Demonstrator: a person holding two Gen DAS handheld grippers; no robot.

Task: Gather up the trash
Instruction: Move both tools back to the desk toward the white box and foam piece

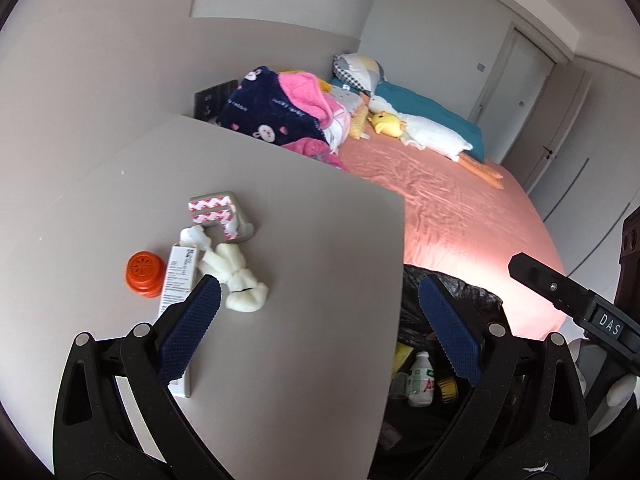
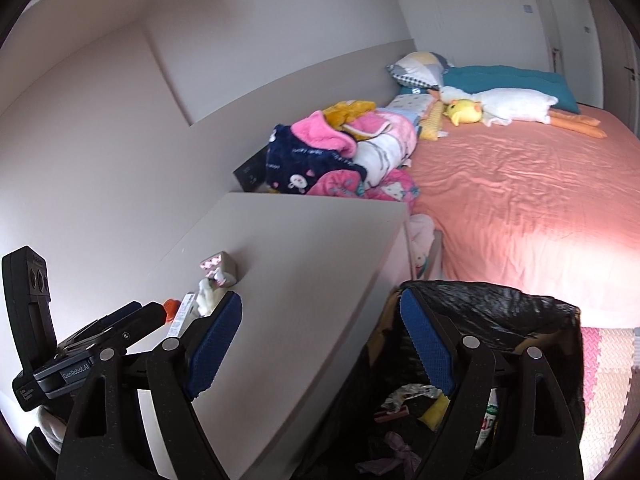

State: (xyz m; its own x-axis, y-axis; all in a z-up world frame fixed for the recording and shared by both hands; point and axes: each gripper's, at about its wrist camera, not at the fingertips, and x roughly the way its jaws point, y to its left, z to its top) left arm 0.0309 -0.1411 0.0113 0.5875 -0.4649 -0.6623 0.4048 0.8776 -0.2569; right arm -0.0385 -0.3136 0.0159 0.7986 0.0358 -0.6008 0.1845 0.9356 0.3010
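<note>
trash on table: smooth grey table top (image 1: pixel 280 240) with an orange ribbed cap (image 1: pixel 145 274), a long white printed box (image 1: pixel 180 280), a knotted white soft lump (image 1: pixel 236 276) and a heart-patterned grey piece (image 1: pixel 220 212), all bunched near the left edge.
bin: crinkly black bag (image 2: pixel 500 308), open-topped, right against the table's edge, with a plastic bottle (image 1: pixel 420 376) inside.
room: table's right half is bare.
left gripper (image 1: pixel 316 328): fingers spread wide, holding nothing, left pad over the box.
right gripper (image 2: pixel 320 344): spread wide too, straddling table edge and bag rim.
</note>
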